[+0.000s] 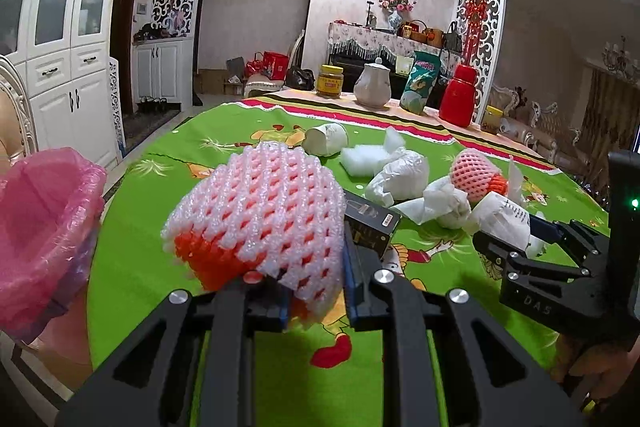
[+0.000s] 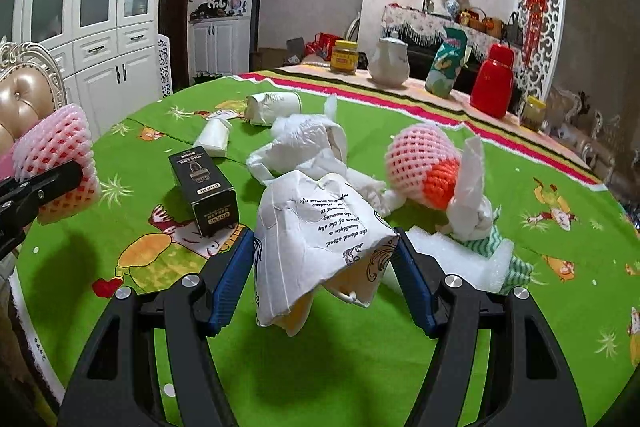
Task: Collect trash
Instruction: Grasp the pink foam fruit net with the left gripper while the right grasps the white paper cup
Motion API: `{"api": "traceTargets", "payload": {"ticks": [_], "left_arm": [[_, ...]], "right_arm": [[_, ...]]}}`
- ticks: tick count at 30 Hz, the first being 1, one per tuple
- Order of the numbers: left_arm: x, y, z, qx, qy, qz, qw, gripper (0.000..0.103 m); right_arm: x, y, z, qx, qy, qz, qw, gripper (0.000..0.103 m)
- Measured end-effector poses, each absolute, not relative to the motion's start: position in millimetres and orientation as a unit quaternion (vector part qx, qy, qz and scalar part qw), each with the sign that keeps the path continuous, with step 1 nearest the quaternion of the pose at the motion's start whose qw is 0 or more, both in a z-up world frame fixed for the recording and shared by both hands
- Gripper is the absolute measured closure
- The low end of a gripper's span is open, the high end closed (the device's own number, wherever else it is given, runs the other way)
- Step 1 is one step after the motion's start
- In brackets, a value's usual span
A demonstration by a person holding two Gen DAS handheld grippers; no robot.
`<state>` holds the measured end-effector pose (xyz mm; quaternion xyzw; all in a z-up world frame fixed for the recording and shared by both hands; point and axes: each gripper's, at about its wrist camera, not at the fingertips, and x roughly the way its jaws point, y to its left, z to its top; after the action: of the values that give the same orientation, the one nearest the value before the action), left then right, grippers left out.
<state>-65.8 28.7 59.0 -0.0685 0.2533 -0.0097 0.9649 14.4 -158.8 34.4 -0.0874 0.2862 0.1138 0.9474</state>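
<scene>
Now the left gripper (image 1: 316,291) had its jaws clamped on a pink foam net (image 1: 260,211), held above the green tablecloth (image 1: 140,267), with the pink-lined bin (image 1: 40,227) just off to its left. The right gripper (image 2: 326,275) squeezed a crumpled paper cup (image 2: 320,239) between its blue pads (image 2: 234,279). Beyond it on the cloth lay a black box (image 2: 204,187), white wrappers (image 2: 308,143) and another net (image 2: 424,163).
</scene>
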Motion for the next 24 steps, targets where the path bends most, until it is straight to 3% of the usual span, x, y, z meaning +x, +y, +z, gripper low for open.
{"api": "traceTargets", "payload": {"ticks": [24], "left_arm": [[-82, 24, 67, -0.049, 0.239, -0.008, 0.97, 0.084]], "right_arm": [[-7, -145, 44, -0.103, 0.259, 0.129, 0.952, 0.038]]}}
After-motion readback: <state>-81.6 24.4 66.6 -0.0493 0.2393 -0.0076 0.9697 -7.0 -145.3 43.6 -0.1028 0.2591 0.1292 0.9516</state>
